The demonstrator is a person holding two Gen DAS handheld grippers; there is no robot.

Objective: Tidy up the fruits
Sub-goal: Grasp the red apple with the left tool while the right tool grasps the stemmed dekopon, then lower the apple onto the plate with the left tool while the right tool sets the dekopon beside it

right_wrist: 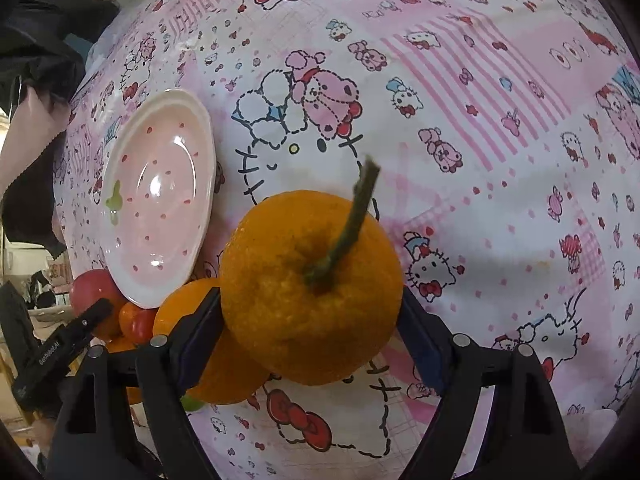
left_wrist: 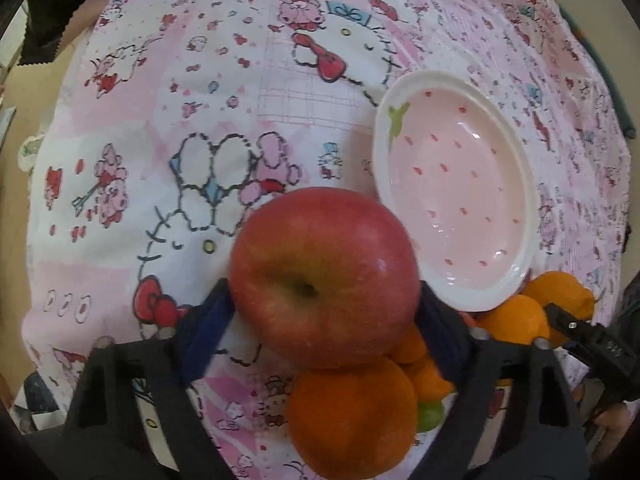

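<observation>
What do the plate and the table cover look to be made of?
Plate: likely glazed ceramic, perhaps melamine; its glossy pink well throws sharp highlights and the white rim looks thick and rigid. Cover: probably matte woven cotton with a printed cartoon pattern; it shows no shine and lies in soft wrinkles.

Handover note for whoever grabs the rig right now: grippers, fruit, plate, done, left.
Left gripper: shut on the red apple.
Right gripper: shut on the stemmed orange.
Pink dotted plate lies on the cartoon tablecloth, nothing in it.
Loose pile by the plate's near edge: large orange, smaller oranges, something green.
Done: both fruits gripped.
Left: probably set both on the plate, then move the pile.
</observation>
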